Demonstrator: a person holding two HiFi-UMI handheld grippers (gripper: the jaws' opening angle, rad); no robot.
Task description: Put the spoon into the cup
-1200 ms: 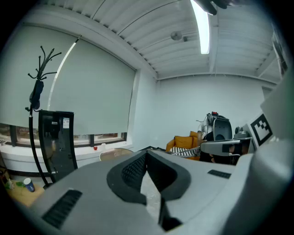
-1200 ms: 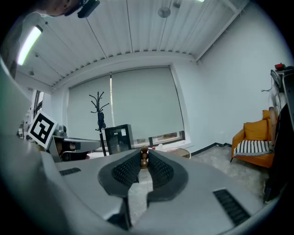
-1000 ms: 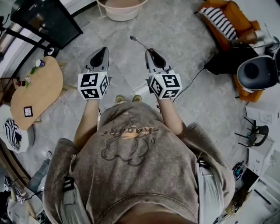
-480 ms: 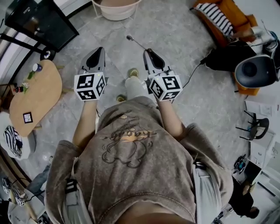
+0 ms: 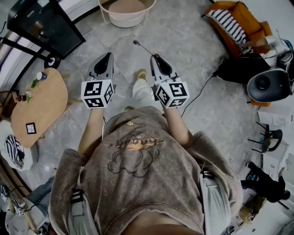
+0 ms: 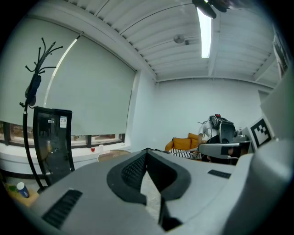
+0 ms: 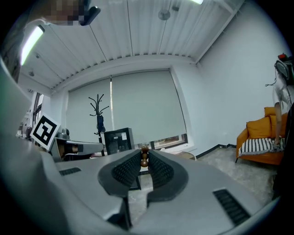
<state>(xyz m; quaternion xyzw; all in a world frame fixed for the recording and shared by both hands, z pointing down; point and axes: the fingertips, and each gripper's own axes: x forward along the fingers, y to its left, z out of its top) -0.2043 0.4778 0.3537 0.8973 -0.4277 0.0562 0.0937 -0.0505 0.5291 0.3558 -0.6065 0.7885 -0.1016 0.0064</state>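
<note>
In the head view my right gripper [image 5: 155, 57] is shut on the handle of a thin metal spoon [image 5: 143, 47], whose small bowl points ahead over the grey tiled floor. The right gripper view shows the spoon's brown beaded handle end [image 7: 144, 158] pinched between the ribbed pads [image 7: 126, 169] of that gripper [image 7: 144, 152]. My left gripper [image 5: 108, 55] is level beside it, shut with nothing in it; its tips meet in the left gripper view [image 6: 147, 152]. No cup is clearly in sight; a small white-and-blue container [image 5: 41, 75] stands on the wooden table [image 5: 39, 103] at left.
A beige basin on a stand [image 5: 127, 10] is straight ahead. A black cabinet [image 5: 43, 25] and a coat rack [image 6: 34, 92] are at left. An orange sofa [image 5: 239, 23], a black cable [image 5: 202, 85] and a round grey device [image 5: 264, 82] lie at right.
The person has stepped forward: one leg and shoe now show under the grippers. Both grippers travelled along side by side, and the spoon stays in the right one.
</note>
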